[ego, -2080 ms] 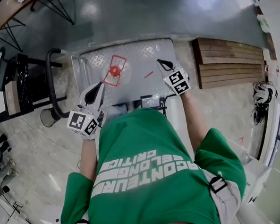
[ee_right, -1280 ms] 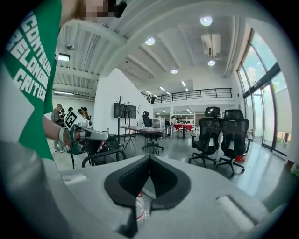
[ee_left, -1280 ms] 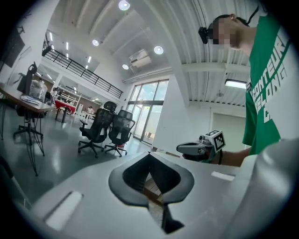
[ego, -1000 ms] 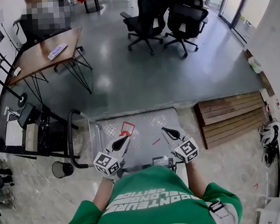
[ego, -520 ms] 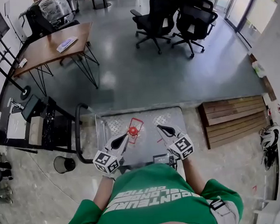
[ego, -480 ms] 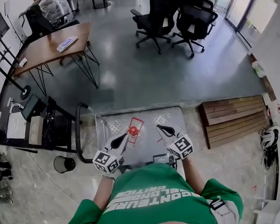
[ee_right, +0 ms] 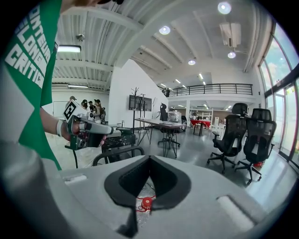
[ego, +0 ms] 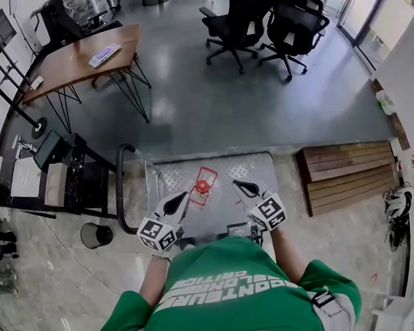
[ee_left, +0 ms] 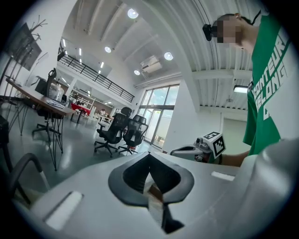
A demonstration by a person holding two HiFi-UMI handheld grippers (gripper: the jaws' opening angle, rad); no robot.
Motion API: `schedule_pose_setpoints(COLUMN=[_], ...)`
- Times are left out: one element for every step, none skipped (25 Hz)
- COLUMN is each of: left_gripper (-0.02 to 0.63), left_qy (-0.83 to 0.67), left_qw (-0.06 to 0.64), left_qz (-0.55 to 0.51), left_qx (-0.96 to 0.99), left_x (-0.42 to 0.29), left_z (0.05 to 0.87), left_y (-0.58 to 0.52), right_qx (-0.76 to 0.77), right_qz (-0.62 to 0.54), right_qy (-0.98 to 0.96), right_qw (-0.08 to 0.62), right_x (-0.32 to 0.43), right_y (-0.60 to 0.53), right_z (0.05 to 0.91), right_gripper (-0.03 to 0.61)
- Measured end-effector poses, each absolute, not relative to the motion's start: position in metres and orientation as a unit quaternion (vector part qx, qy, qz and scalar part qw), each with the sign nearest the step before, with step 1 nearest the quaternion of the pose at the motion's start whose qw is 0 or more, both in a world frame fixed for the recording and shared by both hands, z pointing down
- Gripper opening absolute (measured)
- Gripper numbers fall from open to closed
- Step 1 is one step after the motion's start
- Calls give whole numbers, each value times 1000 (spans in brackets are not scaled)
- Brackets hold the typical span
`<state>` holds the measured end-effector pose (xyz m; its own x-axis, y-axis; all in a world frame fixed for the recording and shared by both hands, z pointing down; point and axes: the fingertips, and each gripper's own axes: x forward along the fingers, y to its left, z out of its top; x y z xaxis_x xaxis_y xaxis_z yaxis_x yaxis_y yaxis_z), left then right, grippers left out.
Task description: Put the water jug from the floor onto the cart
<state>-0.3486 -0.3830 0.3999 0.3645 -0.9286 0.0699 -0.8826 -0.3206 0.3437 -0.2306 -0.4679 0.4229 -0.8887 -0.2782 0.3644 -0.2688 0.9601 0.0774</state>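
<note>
Left tool (ego: 183,195), right tool (ego: 237,184): both pinched closed, empty, hovering over cart (ego: 220,213). Water jug (ego: 203,186) upright on cart deck between them, at 1 o'clock of left tool. Transfer looks done; only retreat left.

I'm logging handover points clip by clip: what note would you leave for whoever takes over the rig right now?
Left gripper: shut, empty, held over the near part of the cart.
Right gripper: shut, empty, level with the left one.
Water jug: upright on the cart's metal deck, red cap up, ahead of and between the two gripper tips, held by neither.
Done: the jug appears to be on the cart.
Left: nothing obvious; perhaps check that it stands steady.
</note>
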Motion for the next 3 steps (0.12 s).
schedule_pose_setpoints(left_gripper=[15, 15, 15], left_qy=[-560, -560, -561], left_qw=[164, 165, 165], left_qz=[-70, -70, -70], left_qx=[809, 809, 808], left_x=[-349, -350, -350], left_z=[400, 399, 399], left_y=[-383, -383, -382], right_qx=[140, 140, 140], right_qz=[-12, -13, -13], right_qy=[-972, -972, -972], right_qw=[190, 190, 191], right_x=[-231, -231, -232], right_y=[-468, -468, -468], right_z=[423, 423, 423], right_gripper=[-6, -6, -6])
